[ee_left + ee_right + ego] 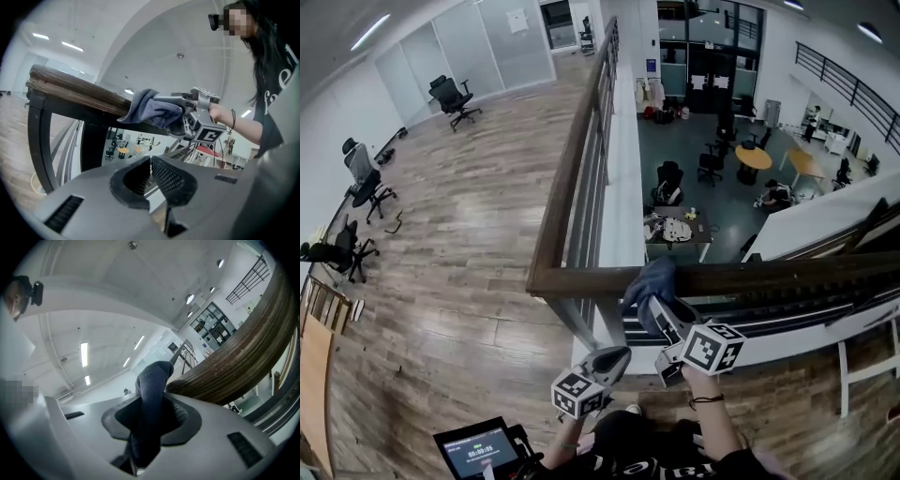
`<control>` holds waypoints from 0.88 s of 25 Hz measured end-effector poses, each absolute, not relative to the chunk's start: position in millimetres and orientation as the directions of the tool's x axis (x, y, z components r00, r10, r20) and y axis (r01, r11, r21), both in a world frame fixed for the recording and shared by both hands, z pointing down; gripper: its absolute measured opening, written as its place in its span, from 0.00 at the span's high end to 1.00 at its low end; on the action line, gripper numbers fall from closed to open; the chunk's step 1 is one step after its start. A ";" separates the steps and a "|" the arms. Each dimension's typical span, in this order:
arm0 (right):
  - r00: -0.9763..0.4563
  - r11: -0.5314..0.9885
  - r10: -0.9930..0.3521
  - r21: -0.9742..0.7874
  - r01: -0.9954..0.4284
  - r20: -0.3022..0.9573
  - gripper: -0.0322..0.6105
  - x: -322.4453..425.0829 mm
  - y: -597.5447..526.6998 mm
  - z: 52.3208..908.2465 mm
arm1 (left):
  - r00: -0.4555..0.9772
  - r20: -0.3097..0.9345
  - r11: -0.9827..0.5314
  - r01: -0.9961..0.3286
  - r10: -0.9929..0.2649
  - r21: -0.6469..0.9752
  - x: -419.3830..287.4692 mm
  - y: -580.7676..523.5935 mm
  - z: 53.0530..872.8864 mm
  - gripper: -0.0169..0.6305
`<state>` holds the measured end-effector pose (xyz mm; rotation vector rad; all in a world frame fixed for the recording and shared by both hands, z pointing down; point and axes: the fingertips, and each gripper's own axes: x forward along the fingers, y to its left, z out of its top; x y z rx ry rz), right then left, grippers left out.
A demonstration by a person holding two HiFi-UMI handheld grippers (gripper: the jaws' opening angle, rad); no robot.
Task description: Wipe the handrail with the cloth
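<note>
At the balcony corner, the dark, grained wooden handrail (769,275) runs off to your right, bare along its length beyond the cloth. Your right gripper (656,307) reaches up from below, its fingers clamped on the soft blue-grey cloth (652,279), which lies bunched against the rail just beside the corner. Your left gripper (619,358) hangs lower, clear of the rail, its fingers pressed together on nothing.

Nothing cleanly readable here. The screen (478,448) near left shows a row of digits, too small to read. My left marker cube (579,394) and right marker cube (713,348) carry black-and-white square codes only, no lettering. The white shirt print (276,89) is cut off.
</note>
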<state>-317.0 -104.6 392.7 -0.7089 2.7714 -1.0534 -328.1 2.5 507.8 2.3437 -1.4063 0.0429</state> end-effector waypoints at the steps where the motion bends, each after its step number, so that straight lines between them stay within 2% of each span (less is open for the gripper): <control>1: -0.878 0.642 -0.472 -0.650 -0.406 0.083 0.81 -307.3 -106.2 392.2 | 0.497 0.222 -0.417 -0.849 -0.839 0.324 -326.0 1.3 506.5 0.97; 10: -0.784 0.550 -0.615 -0.663 -0.508 0.091 0.81 -215.5 -151.0 402.1 | 0.572 0.210 -0.497 -0.807 -0.793 0.318 -283.8 -35.2 515.2 0.97; 18: -0.696 0.458 -0.711 -0.682 -0.570 0.104 0.81 -90.7 -189.5 403.6 | 0.650 0.213 -0.568 -0.749 -0.729 0.343 -184.9 -66.8 504.4 0.97; 22: -0.661 0.421 -0.742 -0.691 -0.587 0.110 0.81 -4.0 -216.0 405.5 | 0.684 0.212 -0.601 -0.721 -0.698 0.344 -108.1 -90.8 501.0 0.97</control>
